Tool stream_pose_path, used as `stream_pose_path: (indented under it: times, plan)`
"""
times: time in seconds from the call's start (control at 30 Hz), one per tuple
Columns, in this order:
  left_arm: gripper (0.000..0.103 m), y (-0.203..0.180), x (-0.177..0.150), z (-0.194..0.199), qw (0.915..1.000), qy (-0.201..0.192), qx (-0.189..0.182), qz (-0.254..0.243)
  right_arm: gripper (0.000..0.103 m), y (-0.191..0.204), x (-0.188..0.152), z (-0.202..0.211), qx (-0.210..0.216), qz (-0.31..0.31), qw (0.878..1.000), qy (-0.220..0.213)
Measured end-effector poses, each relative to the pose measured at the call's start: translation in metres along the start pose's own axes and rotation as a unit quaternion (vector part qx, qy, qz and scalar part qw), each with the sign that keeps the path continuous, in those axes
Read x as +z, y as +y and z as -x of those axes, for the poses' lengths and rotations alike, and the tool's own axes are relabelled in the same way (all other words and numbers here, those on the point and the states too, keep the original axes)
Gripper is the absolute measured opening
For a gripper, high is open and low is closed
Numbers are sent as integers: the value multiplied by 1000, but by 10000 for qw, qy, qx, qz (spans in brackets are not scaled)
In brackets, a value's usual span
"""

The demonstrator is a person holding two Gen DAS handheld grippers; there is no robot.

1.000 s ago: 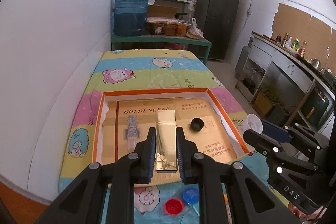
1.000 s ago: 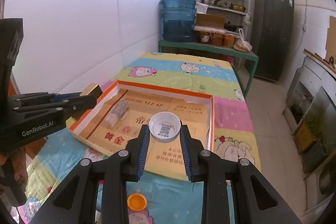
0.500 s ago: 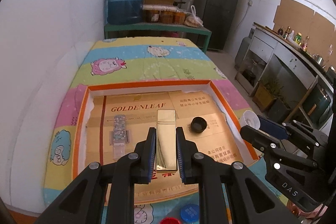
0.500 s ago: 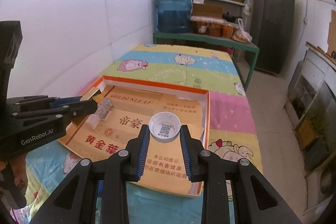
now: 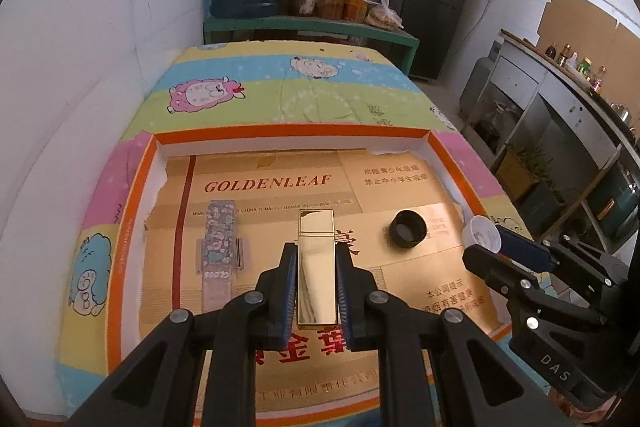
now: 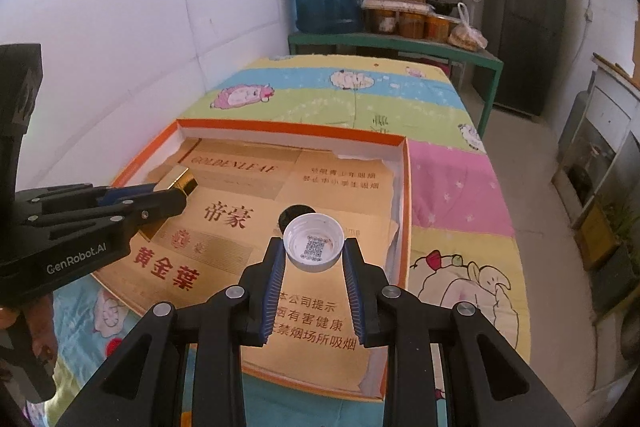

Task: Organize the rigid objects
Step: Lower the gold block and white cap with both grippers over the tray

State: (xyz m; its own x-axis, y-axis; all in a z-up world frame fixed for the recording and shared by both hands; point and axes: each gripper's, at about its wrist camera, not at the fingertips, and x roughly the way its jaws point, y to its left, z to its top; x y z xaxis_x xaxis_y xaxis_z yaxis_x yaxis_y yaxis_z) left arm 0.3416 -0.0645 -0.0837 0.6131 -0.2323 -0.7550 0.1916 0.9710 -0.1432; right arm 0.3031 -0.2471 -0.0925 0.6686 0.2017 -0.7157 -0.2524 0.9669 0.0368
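Both claws now lower over the tray (image 5: 132, 227).

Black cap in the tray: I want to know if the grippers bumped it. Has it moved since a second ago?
No. The black cap sits on the same printed panel of the tray, right of the gold lighter; only the camera shifted.

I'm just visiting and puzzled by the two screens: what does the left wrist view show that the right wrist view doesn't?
Only the left view shows the flowery patterned strip lying in the tray.

Only the right view shows the QR code inside the white cap held by the right claw.

Both show the orange-rimmed tray, the black cap, and the gold bar in the left claw.
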Motion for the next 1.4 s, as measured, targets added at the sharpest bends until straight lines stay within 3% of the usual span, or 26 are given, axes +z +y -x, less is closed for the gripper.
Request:
stream_pose_path:
  times: [0.73,1.27,1.33,1.4]
  plan:
    - [18,4,-1,-37,9992,384,49,-27,30,-3,-2,-31,41,50,9994,328]
    - [19,3,-5,-42,9992,342,29,-181,31,-2,-8,-43,23,125,9986,523]
    - [20,3,-5,-41,9993,331,9,-189,31,-3,-8,-42,-8,158,9986,502]
    - [28,4,-4,-40,9993,310,1,-193,31,-2,-8,-43,-55,183,9986,495]
